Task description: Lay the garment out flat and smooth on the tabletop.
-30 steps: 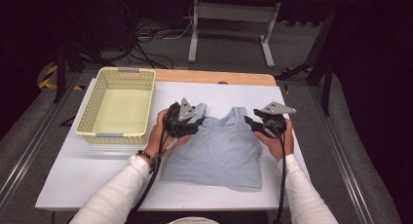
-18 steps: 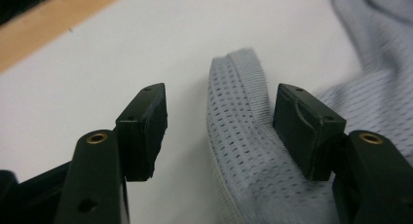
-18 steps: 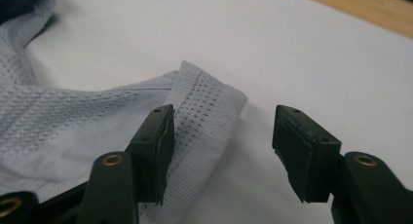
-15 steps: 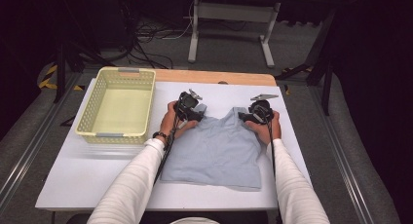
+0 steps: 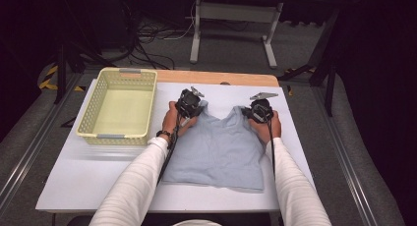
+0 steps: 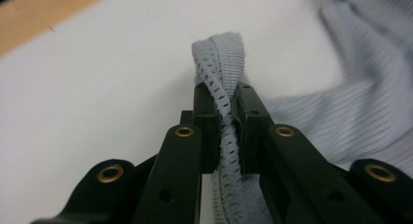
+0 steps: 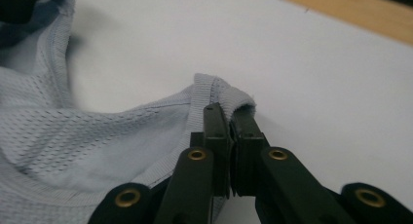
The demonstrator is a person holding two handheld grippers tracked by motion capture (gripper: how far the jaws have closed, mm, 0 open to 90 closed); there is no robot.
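A pale blue-grey sleeveless top (image 5: 219, 150) of fine mesh knit lies flat on the white worktop (image 5: 93, 172), its hem toward the near edge and its two shoulder straps pointing at the far edge, right of the worktop's middle. The fabric is thin and dotted with tiny holes, with ribbed binding along the neckline and armholes.

The left claw (image 5: 189, 104) is clamped on the top's left shoulder strap: in the left gripper view the black jaws pinch the ribbed strap (image 6: 223, 87) between them, and the strap's end stands up above the jaw tips, twisted, with a row of small stitch holes along its edge. The right claw (image 5: 259, 110) grips the other strap (image 7: 221, 90) in the same way; in the right gripper view its jaws are closed on the folded binding, which curls over the jaw tips while the mesh body spreads away to the left.

A pale yellow plastic basket (image 5: 91, 115) with slotted walls sits near the worktop's far left corner, apart from the top. A strip of bare wood (image 5: 216, 77) shows along the far edge.
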